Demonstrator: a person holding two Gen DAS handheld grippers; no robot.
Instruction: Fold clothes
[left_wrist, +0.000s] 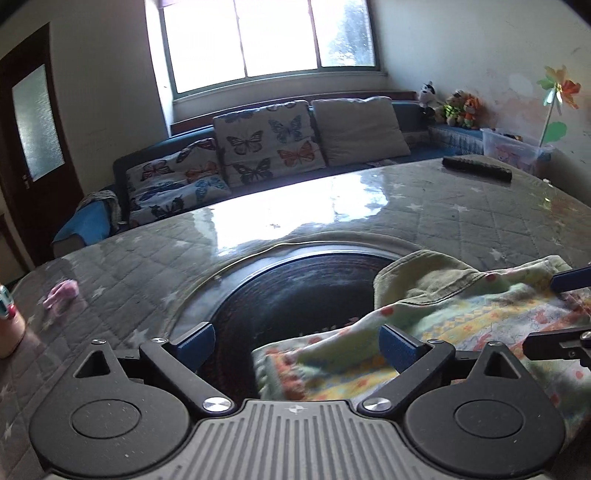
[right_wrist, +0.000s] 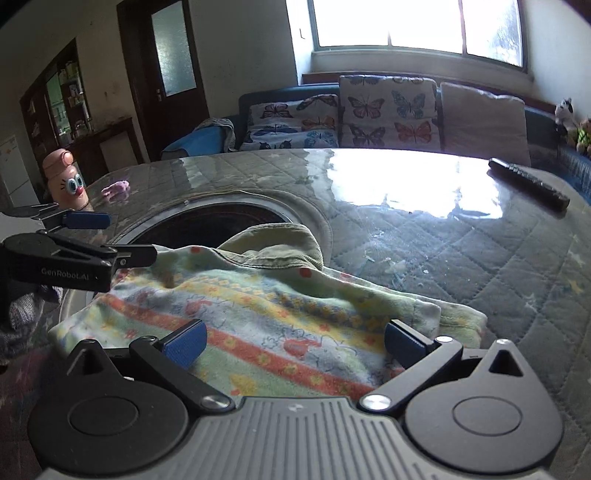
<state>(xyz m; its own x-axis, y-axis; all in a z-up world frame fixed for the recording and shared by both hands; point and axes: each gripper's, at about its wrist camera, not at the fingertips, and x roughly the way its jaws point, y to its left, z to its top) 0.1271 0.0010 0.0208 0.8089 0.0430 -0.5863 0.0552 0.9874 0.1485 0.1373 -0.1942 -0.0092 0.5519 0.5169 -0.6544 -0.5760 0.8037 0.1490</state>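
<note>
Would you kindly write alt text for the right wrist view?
The right gripper hangs open over a folded, colourfully striped garment on a glass-topped table; the left gripper, also open, reaches in at the left edge. A remote control lies far right, before a butterfly-cushioned sofa.

A black remote control (left_wrist: 477, 168) is lying far back on the shiny gray tabletop (left_wrist: 480, 218), which is wearing a quilted cover with stars. A small pink toy (left_wrist: 61, 293) is sitting at the other side. Butterfly cushions (left_wrist: 264, 142) are leaning on the blue sofa (left_wrist: 122, 162) under the bright window (left_wrist: 273, 37). Stuffed animals (left_wrist: 458, 107) are sitting in the corner beside a paper pinwheel (left_wrist: 559, 90).
</note>
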